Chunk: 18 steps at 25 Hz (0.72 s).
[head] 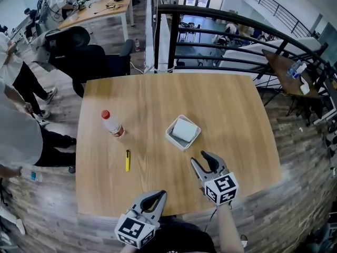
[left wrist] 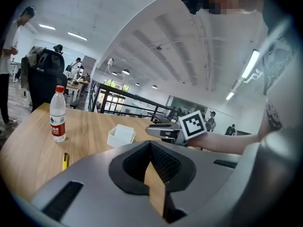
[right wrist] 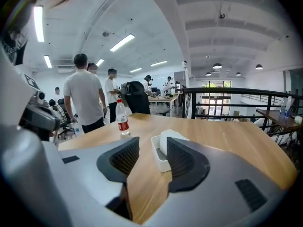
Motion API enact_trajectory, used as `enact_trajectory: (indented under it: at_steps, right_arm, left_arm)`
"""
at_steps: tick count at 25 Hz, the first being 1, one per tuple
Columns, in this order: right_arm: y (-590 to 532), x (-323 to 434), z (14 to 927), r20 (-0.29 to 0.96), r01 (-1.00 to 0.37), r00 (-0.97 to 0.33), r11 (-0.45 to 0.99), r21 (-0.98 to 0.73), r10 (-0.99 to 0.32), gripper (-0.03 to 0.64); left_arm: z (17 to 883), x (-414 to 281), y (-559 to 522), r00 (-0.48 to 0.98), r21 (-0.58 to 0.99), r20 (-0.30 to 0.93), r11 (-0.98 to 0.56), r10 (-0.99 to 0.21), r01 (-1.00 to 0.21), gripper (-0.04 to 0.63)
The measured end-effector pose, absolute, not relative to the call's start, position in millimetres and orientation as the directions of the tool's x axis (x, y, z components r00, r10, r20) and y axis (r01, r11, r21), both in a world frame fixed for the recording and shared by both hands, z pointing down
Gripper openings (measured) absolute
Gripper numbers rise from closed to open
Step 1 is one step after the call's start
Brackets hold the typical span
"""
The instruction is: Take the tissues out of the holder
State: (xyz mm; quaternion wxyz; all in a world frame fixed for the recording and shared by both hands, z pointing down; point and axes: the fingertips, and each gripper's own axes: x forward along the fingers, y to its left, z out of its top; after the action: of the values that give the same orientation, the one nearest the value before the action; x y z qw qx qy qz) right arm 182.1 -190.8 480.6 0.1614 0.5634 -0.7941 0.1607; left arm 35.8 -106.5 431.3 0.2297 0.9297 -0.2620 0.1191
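Observation:
A white tissue holder stands right of the middle of the wooden table, with a white stack of tissues upright in it. My right gripper hovers just in front of the holder, open, nothing between its jaws. In the right gripper view the holder and tissues sit straight ahead, beyond the open right gripper. My left gripper is shut and empty at the table's near edge. In the left gripper view the holder lies ahead of the left gripper.
A water bottle with a red cap stands left of the holder, and a yellow pen lies nearer me. A black railing runs behind the table. Black chairs and people are on the left.

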Motion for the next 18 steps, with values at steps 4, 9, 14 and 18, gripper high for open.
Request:
enact_trajectory:
  at_steps: [4,9,14,18]
  right_arm:
    - [-238,202,495,0.462,-0.947,-0.306,0.315,-0.059,-0.833,0.197]
    - [-282,215,525,0.552,-0.937,-0.316,0.345,-0.053,-0.772,0.279]
    - [-307,221,560,0.649,-0.914,-0.327,0.405,-0.032,-0.687,0.295]
    - [-319,222,581,0.695,-0.894,-0.356,0.445,-0.058,-0.625,0.295]
  left_arm:
    - [434,35,-109,0.815,0.367,0.352,-0.733,-0.461,-0.573,0.005]
    - [435,31,-112,0.79,0.375,0.361,-0.698,-0.496,-0.61,0.005]
    - [435,26,-116,0.761,0.379,0.372,-0.661,-0.532,-0.648,0.006]
    - [435,21,-118,0.736,0.367,0.378,-0.639,-0.562,-0.676,0.006]
